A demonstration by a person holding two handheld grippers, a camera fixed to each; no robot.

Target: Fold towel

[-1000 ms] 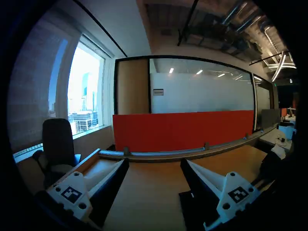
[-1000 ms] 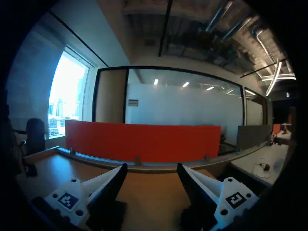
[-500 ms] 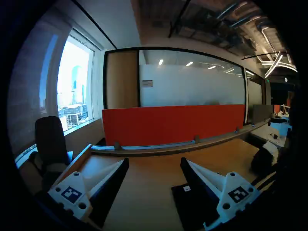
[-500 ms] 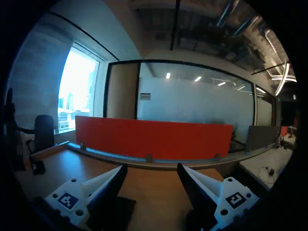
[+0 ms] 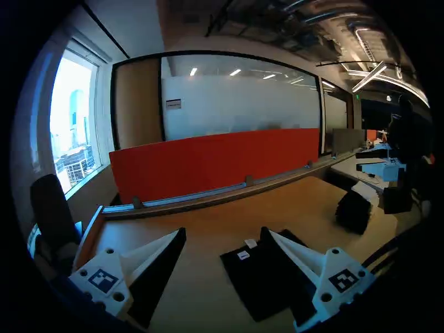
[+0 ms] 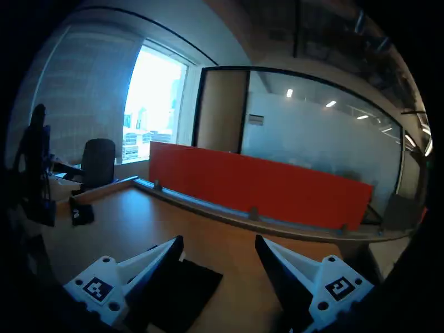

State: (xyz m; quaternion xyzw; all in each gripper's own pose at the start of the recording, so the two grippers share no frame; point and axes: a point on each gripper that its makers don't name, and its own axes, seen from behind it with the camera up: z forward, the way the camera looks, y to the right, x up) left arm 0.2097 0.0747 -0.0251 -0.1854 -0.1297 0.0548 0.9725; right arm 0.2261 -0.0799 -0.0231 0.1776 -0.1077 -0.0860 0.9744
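A black towel point(image 5: 261, 275) lies flat on the wooden desk point(image 5: 205, 227), with small white tags at its far left edge. My left gripper point(image 5: 222, 233) hovers above its near part, open, with nothing between the fingers; the right finger point(image 5: 311, 266) overlaps the cloth. In the right gripper view a corner of the black towel point(image 6: 186, 286) shows at the lower left, partly behind the left finger point(image 6: 133, 272). My right gripper point(image 6: 218, 240) is open and empty above the desk point(image 6: 166, 222).
A red divider panel point(image 5: 216, 161) runs along the desk's far edge point(image 6: 261, 186). A black office chair point(image 5: 47, 213) stands by the window point(image 6: 152, 119). A dark object point(image 5: 353, 211) sits on the desk at right, and a small black item point(image 6: 82, 213) at left.
Both views have tipped down toward the desk. The left one has swung right and the right one left, and much more of the black towel now shows under both grippers.
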